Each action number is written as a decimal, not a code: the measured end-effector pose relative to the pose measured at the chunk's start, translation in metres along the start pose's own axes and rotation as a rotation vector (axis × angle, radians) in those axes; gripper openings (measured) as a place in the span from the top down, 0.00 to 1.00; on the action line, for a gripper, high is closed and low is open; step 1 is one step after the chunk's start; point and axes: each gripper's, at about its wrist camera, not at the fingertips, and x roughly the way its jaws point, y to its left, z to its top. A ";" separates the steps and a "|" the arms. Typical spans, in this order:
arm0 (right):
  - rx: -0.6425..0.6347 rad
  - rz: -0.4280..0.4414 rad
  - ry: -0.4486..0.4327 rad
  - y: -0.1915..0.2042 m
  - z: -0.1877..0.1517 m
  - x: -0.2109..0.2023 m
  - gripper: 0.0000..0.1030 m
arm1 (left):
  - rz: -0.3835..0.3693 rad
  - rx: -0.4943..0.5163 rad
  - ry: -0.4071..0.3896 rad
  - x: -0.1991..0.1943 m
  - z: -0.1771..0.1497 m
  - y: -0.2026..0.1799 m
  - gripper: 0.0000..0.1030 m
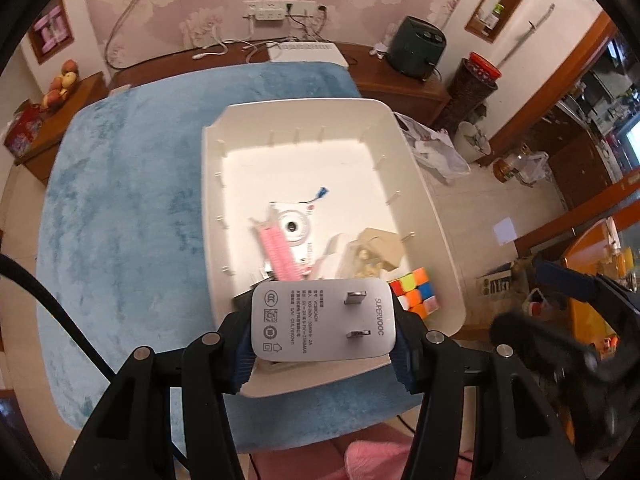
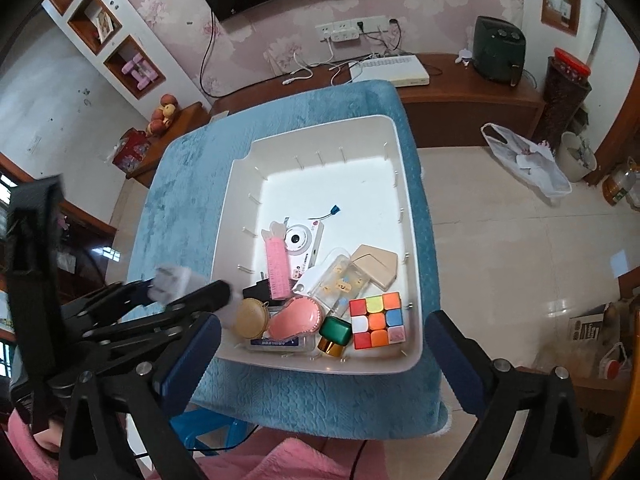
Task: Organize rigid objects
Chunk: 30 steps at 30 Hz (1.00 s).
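Above the near end of the white bin (image 1: 436, 216), your left tool (image 1: 324, 320) pinches a flat grey charger (image 1: 320, 322) across its smooth plastic sides, blue ribbed pads (image 1: 243, 354) pressed to its rounded edges and the two metal prongs facing the camera. No earlier view is given, so I judge only that this piece is in transit, either out of the bin or being re-placed in it. Keep the grip square on those slick sides; the hard casing could twist out if you tilt it.

Your right tool (image 2: 322, 346) hangs spread wide and empty over the bin's near wall, nothing between its pads.

Inside the bin, everything crowds the near half: a glossy colour cube (image 2: 376, 320) against the right wall, a green-capped gold jar (image 2: 335, 334) beside it, a pink oval brush (image 2: 296, 318), a round tan pouch (image 2: 250, 317), a clear case with yellow prints (image 2: 340, 282), a pale angular wooden block (image 2: 376, 266), a white toy camera (image 2: 302, 242) and a pink ribbed comb (image 2: 277, 270). The bin's far half is bare white plastic with small pegs.

Under the bin lies a plush blue cloth (image 1: 128, 200) covering the counter, soft enough to let set-down pieces settle.
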 end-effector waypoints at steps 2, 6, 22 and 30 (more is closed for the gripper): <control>0.002 -0.036 -0.011 -0.001 -0.002 -0.003 0.01 | -0.004 0.017 0.010 0.006 0.005 -0.005 0.43; 0.022 -0.050 -0.013 -0.007 -0.004 -0.002 0.01 | -0.009 0.008 0.030 0.022 0.012 -0.006 0.43; -0.009 -0.104 -0.040 0.040 -0.019 -0.015 0.01 | 0.000 -0.113 -0.075 -0.028 0.005 0.040 0.18; -0.063 -0.096 -0.079 0.085 -0.036 -0.024 0.01 | 0.092 -0.248 -0.133 -0.082 -0.042 0.081 0.18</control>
